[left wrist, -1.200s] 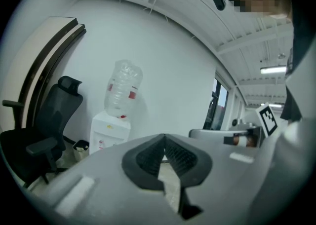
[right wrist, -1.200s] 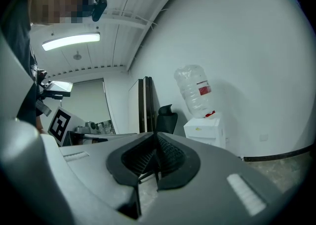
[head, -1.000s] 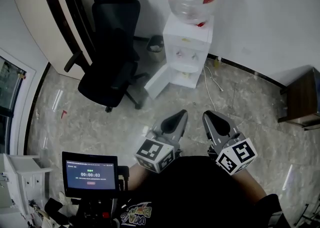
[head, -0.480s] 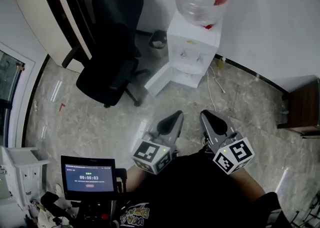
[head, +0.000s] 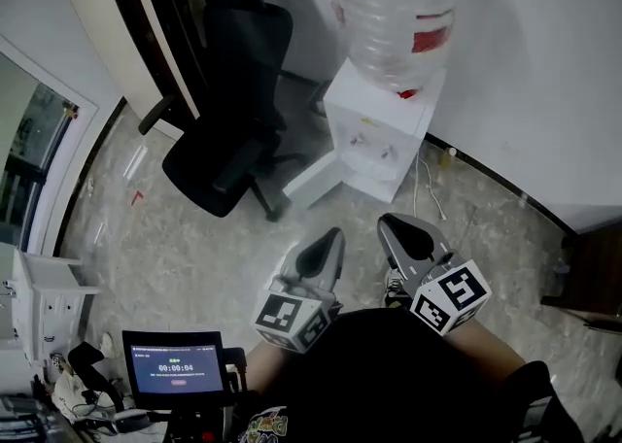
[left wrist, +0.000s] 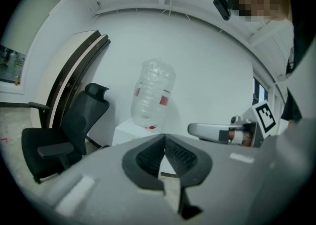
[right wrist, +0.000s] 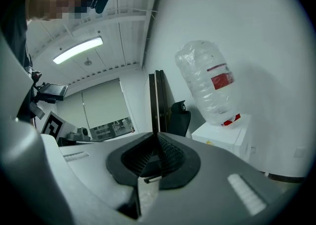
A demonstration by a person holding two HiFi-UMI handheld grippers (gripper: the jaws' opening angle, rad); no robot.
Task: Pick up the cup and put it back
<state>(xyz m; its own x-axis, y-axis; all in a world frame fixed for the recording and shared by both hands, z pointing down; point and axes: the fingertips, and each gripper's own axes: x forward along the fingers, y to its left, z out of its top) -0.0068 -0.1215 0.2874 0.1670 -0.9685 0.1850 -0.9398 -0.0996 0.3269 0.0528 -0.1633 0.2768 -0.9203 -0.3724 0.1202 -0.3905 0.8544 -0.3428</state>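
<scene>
Ceiling light (right wrist: 78, 50) appears only behind the closed right gripper (right wrist: 157, 136).

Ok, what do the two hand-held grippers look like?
The left hand-held gripper and right hand-held gripper match: grey shells, black ribbed pads, each with a white cube of black square markers. The person wears a black top.

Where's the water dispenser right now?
Head view, top centre: the water dispenser stands against the white wall, just right of the black office chair.
</scene>
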